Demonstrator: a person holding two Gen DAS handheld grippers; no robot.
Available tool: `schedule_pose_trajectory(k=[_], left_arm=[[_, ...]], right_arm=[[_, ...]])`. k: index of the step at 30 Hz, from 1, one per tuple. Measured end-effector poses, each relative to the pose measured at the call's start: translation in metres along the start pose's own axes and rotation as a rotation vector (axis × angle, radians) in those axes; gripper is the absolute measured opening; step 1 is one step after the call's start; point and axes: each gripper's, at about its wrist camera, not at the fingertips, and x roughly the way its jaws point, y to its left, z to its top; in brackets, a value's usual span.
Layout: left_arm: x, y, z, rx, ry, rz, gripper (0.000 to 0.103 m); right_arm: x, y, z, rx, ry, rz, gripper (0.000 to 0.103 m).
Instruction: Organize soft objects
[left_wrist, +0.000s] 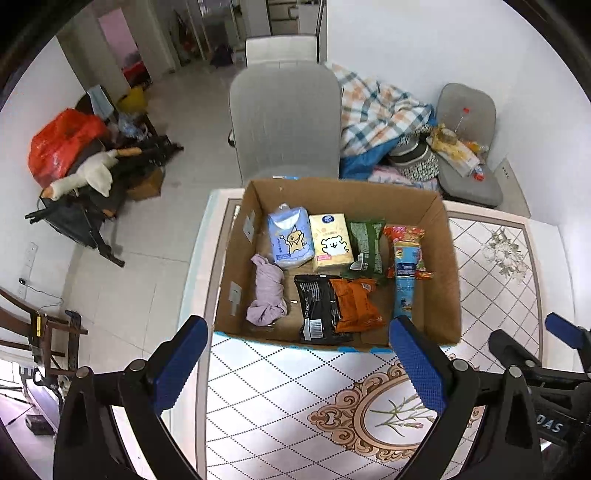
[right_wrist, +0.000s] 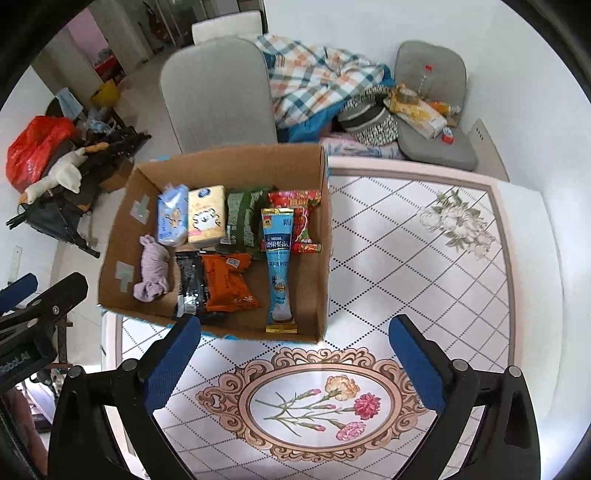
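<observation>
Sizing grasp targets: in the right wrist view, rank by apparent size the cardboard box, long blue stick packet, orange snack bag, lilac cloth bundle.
1. Brown cardboard box, by far.
2. Long blue stick packet.
3. Orange snack bag and crumpled lilac cloth bundle: near alike, no ranking.

Both grippers open, outside the box.

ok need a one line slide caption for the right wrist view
Open right gripper hovers over the floral-patterned table, facing a brown cardboard box holding tissue packs, snack packets and a crumpled lilac cloth.

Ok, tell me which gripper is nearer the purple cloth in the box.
Left. The left gripper hangs just short of the box's near wall, almost in line with the purple cloth. The right gripper sits further right, over the bare table.
</observation>
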Motion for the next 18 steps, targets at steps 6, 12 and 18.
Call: schedule_pose_trajectory(k=[6, 12, 18], left_arm=[[-0.057, 0.003, -0.015, -0.023, -0.060, -0.044, 0.101], [-0.107, 0.006, -0.025, -0.033, -0.118, -0.073, 0.101], [-0.141, 0.006, -0.036, -0.043, -0.149, -0.088, 0.101]], right_arm=[[-0.072, -0.006, -0.023, -0.008, -0.099, 0.017, 0.103], [-0.131, -0.011, -0.039, -0.008, -0.172, 0.023, 0.103], [-0.181, -0.012, -0.056, -0.023, -0.227, 0.021, 0.103]])
